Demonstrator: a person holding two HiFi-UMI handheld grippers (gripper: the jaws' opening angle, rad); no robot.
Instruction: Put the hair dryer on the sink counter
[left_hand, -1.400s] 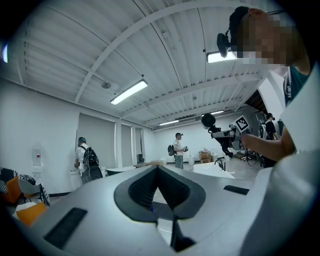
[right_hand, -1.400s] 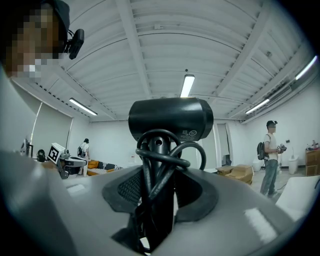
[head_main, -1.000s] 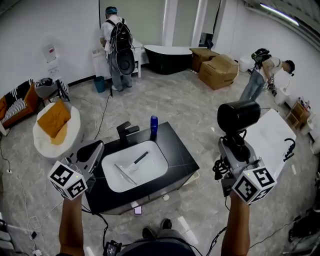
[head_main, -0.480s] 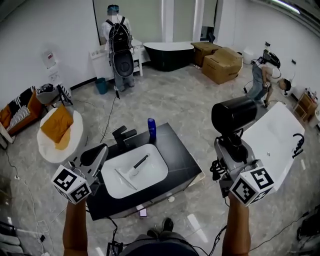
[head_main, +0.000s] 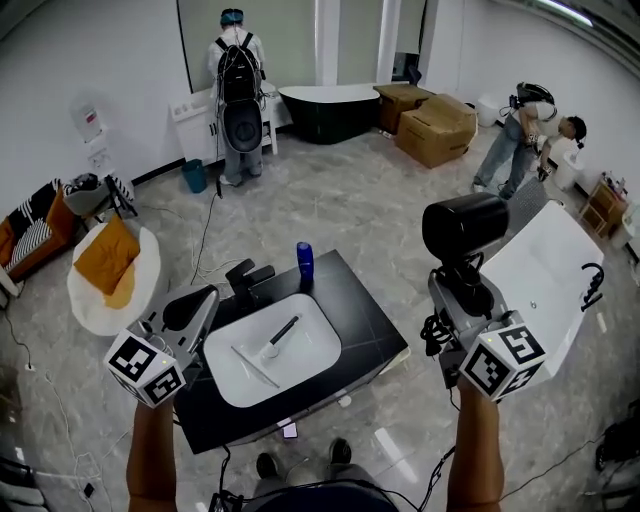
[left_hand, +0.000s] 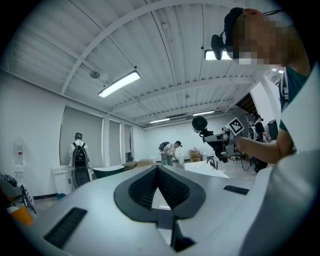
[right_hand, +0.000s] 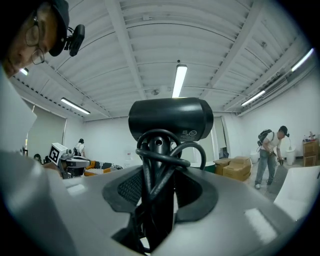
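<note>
Now, against half a second ago, we note both grippers nearly unmoved; the background person (head_main: 525, 140) at right stands straighter; right gripper (head_main: 464, 292) stays clamped on the hair dryer (head_main: 465, 228), held upright in the air beside the sink counter (head_main: 370, 325), not on it; glossy black barrel, cord (right_hand: 165, 150) looped round its handle; left gripper (head_main: 190, 308) closed, empty.

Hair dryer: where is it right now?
The hair dryer stands upright in the right gripper, at the head view's right, between the sink counter and the white bathtub.
</note>
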